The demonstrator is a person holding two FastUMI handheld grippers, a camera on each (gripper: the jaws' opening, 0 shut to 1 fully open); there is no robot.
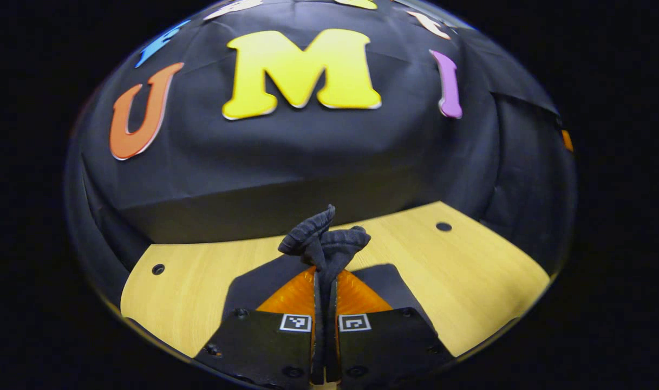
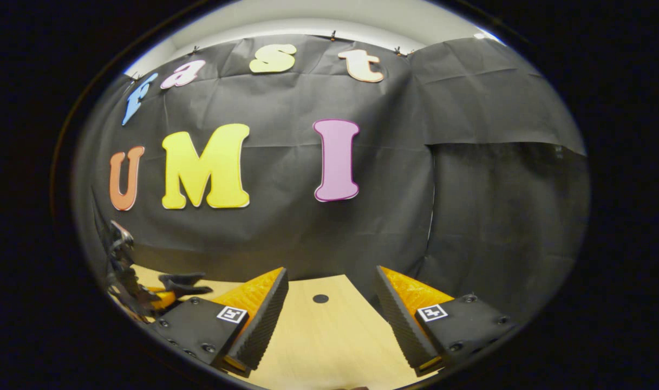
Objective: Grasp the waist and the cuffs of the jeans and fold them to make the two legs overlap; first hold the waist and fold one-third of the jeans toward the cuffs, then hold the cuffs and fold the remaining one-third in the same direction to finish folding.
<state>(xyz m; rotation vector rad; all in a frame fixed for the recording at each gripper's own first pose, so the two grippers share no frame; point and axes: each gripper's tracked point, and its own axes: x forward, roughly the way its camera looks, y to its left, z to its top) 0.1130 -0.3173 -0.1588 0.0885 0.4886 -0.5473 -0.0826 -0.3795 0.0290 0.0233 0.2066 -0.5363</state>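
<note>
A bunched wad of dark jeans sticks up at the middle of the left gripper view, pinched between the fingers of the left gripper, which are pressed together on the cloth just below it. Behind lies the pale wooden table, with the black cloth wall above. In the right gripper view, the right gripper stands wide apart at the bottom of the frame, holding nothing, bare table between its fingers. The left gripper shows small at the lower left there.
</note>
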